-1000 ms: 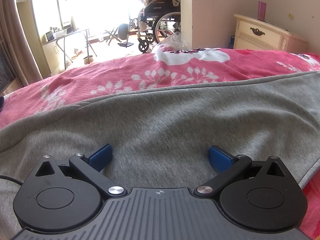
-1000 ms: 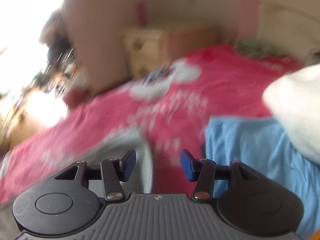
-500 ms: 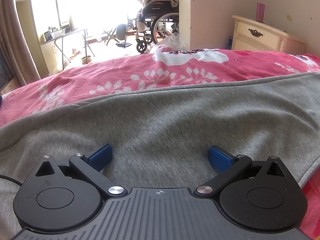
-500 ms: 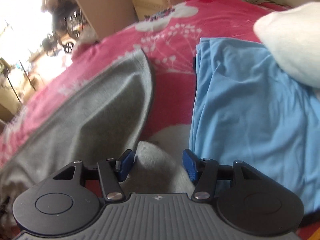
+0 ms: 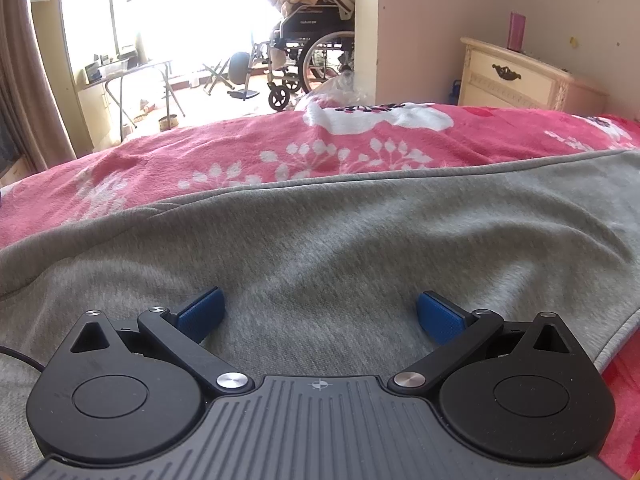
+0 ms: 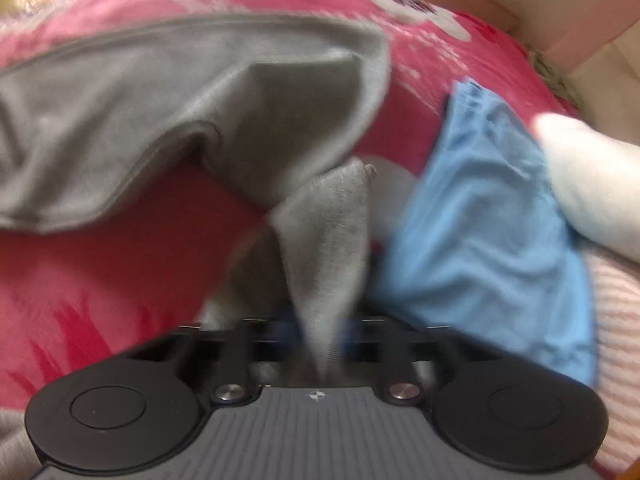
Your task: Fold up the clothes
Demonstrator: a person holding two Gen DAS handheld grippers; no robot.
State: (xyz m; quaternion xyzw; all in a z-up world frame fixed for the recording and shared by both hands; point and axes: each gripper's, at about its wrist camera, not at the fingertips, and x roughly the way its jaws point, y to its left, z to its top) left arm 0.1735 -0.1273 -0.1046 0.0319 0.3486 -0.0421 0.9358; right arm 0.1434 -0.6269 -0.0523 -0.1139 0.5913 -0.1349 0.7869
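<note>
A grey sweatshirt-like garment [image 5: 340, 232] lies spread across the pink flowered bedspread [image 5: 248, 160]. My left gripper [image 5: 320, 314] rests low over it, open wide, its blue pads [image 5: 202, 312] apart with only flat cloth between them. In the right wrist view the same grey garment [image 6: 180, 92] is lifted at one end. My right gripper [image 6: 318, 332] is shut on a bunched corner of it, and the cloth hides the pads. The right wrist view is blurred by motion.
A light blue garment [image 6: 492, 216] lies right of the grey one, with a white pillow-like bundle [image 6: 592, 184] beyond it. Past the bed stand a cream nightstand [image 5: 520, 76], a wheelchair [image 5: 308, 48] and a folding table [image 5: 132, 76].
My right gripper swung down to the grey garment's end, closed on its corner and lifted it. My left gripper stayed open in place over the cloth.
</note>
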